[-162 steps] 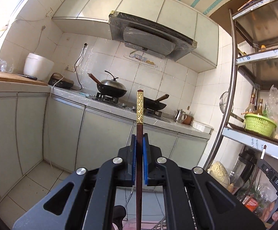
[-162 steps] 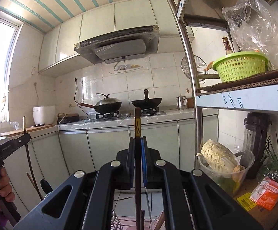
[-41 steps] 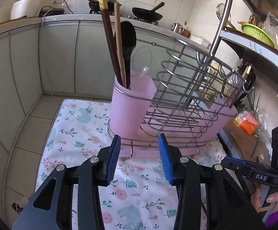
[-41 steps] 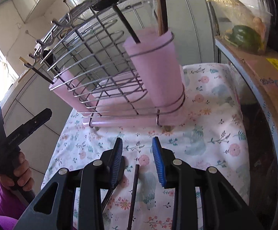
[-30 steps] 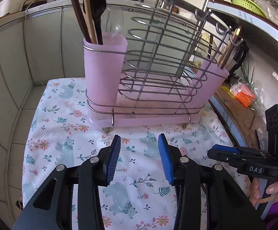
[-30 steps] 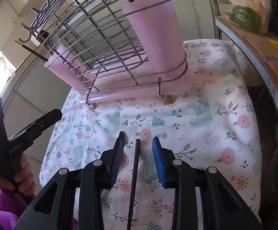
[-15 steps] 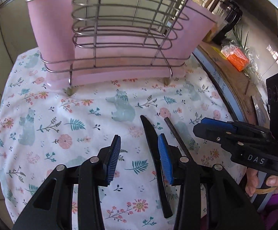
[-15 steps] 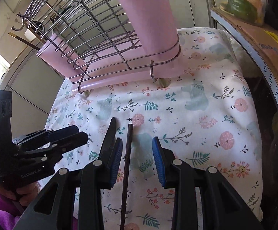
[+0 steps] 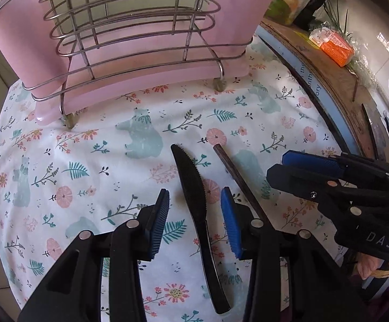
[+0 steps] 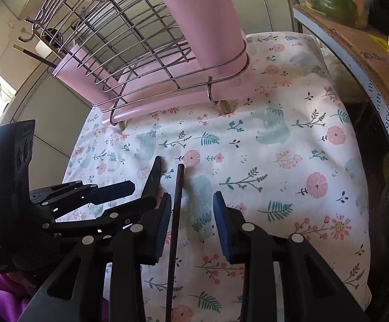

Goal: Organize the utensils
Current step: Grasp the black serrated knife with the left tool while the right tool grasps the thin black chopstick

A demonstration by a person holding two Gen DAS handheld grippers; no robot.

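Left gripper open, jaws just closing a bit, knife between them, not pinched. Right gripper open over chopstick. Both lie on cloth, rack ahead. Two left to put away.

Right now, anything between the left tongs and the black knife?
Nothing visible. The black knife lies flat on the floral cloth between the open left tongs, pads not touching. The chopstick lies beside it.
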